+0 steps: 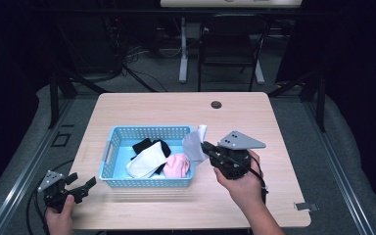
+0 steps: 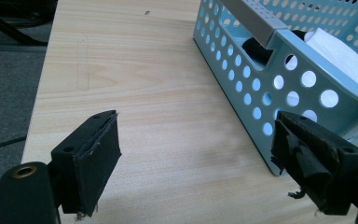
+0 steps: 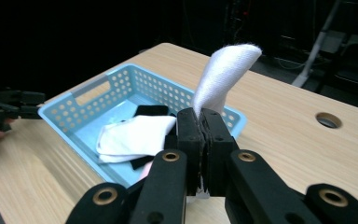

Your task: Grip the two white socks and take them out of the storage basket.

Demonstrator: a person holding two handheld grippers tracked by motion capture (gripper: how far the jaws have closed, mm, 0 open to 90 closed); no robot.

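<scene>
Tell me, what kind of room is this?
Probably a lab or recording studio: black curtains ring a lone wooden table, cables run over the grey floor, and a folding chair waits behind.

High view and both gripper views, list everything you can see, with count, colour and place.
table: one, light wood, centre.
basket: one, light blue, perforated, on the table's left half.
white cloth: one, folded, inside the basket.
black cloth: one, inside the basket, partly under the white one.
pink cloth: one, at the basket's right end.
white sock: one, held above the basket's right edge.
chair: one, dark, beyond the table.
left gripper: one, black, open, at the table's near-left corner.
right gripper: one, black, fingers shut on the sock.
</scene>
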